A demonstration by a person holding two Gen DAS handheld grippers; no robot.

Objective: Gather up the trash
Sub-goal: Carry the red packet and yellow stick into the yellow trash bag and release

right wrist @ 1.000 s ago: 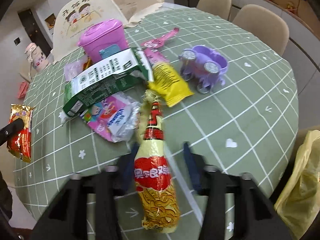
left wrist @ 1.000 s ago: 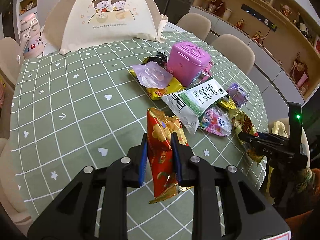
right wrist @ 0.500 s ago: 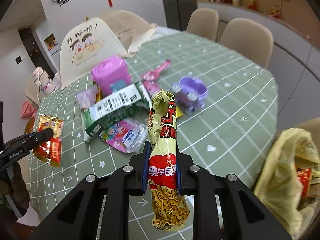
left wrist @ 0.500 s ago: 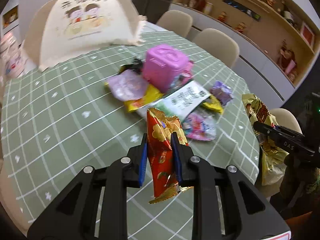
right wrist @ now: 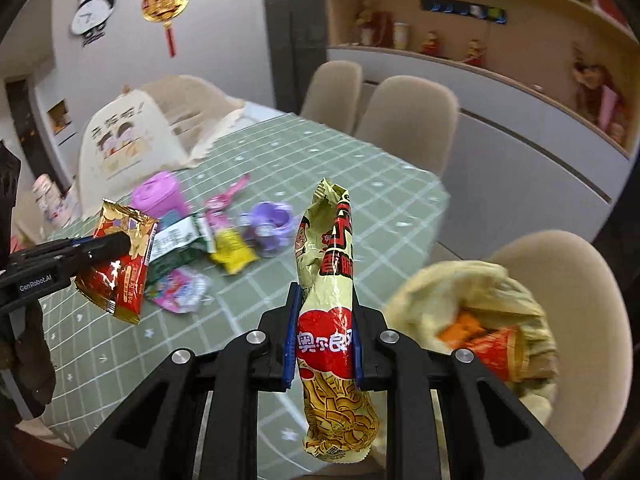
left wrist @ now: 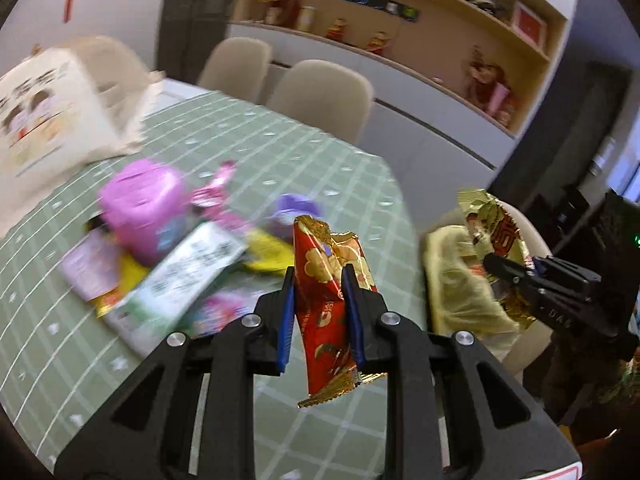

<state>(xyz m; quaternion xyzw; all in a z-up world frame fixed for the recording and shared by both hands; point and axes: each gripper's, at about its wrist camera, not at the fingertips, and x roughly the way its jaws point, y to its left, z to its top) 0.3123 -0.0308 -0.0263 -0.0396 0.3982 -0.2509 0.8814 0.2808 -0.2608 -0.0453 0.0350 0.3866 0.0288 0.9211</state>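
Observation:
My left gripper [left wrist: 318, 276] is shut on a red and gold snack wrapper [left wrist: 326, 280] and holds it above the green table's right edge; the wrapper shows in the right wrist view too [right wrist: 120, 264]. My right gripper [right wrist: 324, 296] is shut on a long yellow noodle-snack packet [right wrist: 332, 320], held upright in the air; the packet shows at the right of the left wrist view [left wrist: 494, 236]. A yellow trash bag [right wrist: 472, 304] lies open on the beige chair to the right, with red packets inside. More wrappers [right wrist: 192, 248] lie in a pile on the table.
The round table [right wrist: 360, 184] has a green checked cloth. On it stand a pink toy bin [right wrist: 160, 198], a purple toy cart [right wrist: 270, 228] and a cream mesh food cover [right wrist: 132, 140]. Beige chairs [right wrist: 404, 120] ring the table. Shelves run along the right wall.
Both grippers rose and swung right with their wrappers. The right gripper closed on the noodle packet and lifted it off the table. The trash bag came closer.

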